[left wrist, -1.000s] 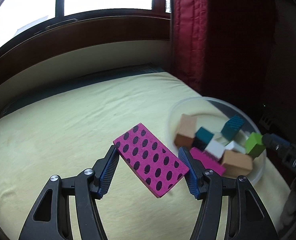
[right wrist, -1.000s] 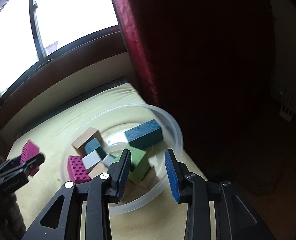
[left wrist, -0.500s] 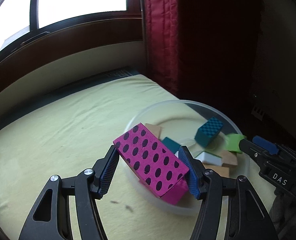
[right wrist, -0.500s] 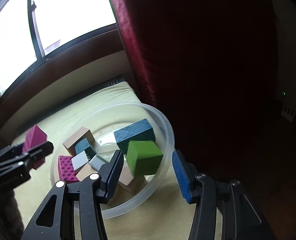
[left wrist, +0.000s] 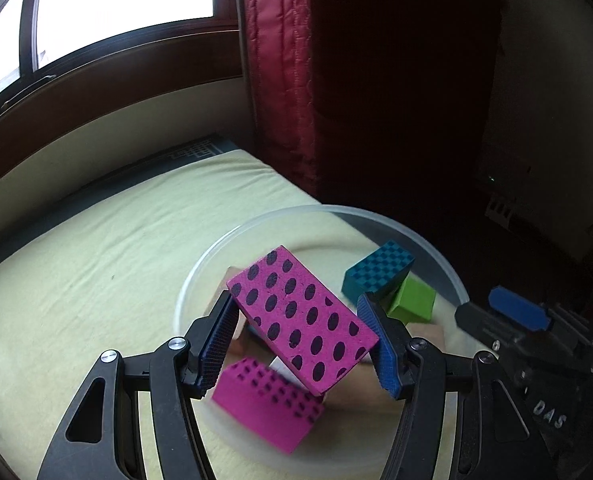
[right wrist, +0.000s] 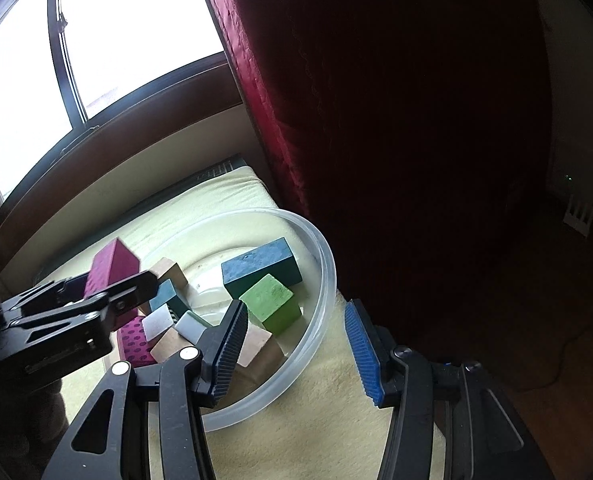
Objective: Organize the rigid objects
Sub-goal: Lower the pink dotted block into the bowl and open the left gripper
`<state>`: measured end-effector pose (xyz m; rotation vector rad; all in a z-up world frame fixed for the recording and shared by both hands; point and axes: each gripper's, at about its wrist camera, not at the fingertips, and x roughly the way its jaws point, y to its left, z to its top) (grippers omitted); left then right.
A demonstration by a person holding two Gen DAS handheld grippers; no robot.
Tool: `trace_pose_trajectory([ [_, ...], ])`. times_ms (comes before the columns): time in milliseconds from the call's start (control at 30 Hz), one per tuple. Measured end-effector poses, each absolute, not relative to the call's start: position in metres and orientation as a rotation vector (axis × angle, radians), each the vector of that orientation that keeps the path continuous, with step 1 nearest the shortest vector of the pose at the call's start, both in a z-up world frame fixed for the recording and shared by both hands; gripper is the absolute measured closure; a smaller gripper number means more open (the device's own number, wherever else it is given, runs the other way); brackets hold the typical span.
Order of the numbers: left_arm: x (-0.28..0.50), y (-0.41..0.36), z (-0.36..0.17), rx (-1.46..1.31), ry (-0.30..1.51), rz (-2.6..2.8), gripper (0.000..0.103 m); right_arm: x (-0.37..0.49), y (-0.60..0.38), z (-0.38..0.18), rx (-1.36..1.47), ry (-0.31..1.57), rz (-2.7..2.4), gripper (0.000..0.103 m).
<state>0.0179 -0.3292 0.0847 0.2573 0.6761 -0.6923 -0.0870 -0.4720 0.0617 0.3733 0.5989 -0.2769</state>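
Note:
My left gripper [left wrist: 296, 340] is shut on a magenta block with black dots [left wrist: 300, 320] and holds it above the clear plastic bowl [left wrist: 200, 280]. The same block shows in the right wrist view [right wrist: 112, 268], held over the bowl's [right wrist: 324, 280] left side. The bowl holds several blocks: a second magenta block [left wrist: 264, 404], a teal one [right wrist: 260, 266], a green one [right wrist: 272, 300], tan and white ones. My right gripper [right wrist: 292, 348] is open and empty over the bowl's near right rim.
The bowl sits on a pale yellow cushion [left wrist: 76, 264] below a window ledge [left wrist: 96, 92]. A red curtain [left wrist: 288, 80] hangs behind the bowl. The cushion's right edge drops off to a dark floor [right wrist: 516, 280].
My left gripper has carried the dotted magenta block rightward, from over the cushion to over the bowl. My right gripper has opened wider and drawn back to the bowl's near rim.

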Motion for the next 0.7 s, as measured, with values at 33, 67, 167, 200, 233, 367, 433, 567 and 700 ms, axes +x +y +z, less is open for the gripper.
trace_pose_trajectory([
  [33,0.019,-0.332,0.085,0.258,0.674,-0.696,0.041,-0.087,-0.471,0.062,0.373,0.597,-0.278,0.049],
  [67,0.020,-0.334,0.085,0.257,0.672,-0.700,0.041,-0.087,-0.471,0.062,0.373,0.597,-0.279,0.049],
  [167,0.023,-0.341,0.085,0.249,0.669,-0.716,0.040,-0.086,-0.472,0.062,0.379,0.597,-0.281,0.049],
  [200,0.025,-0.343,0.085,0.242,0.671,-0.725,0.040,-0.086,-0.472,0.062,0.381,0.597,-0.281,0.049],
  [233,0.026,-0.344,0.085,0.232,0.673,-0.734,0.040,-0.087,-0.472,0.062,0.381,0.597,-0.281,0.049],
  [367,0.032,-0.340,0.083,0.193,0.701,-0.721,0.014,-0.087,-0.470,0.062,0.380,0.598,-0.278,0.047],
  [433,0.034,-0.333,0.082,0.173,0.712,-0.706,0.014,-0.088,-0.469,0.063,0.375,0.591,-0.284,0.042],
  [567,0.035,-0.317,0.082,0.160,0.711,-0.658,0.014,-0.089,-0.467,0.064,0.375,0.589,-0.288,0.036],
  [700,0.035,-0.305,0.079,0.163,0.730,-0.589,0.014,-0.092,-0.466,0.061,0.378,0.603,-0.294,0.029],
])
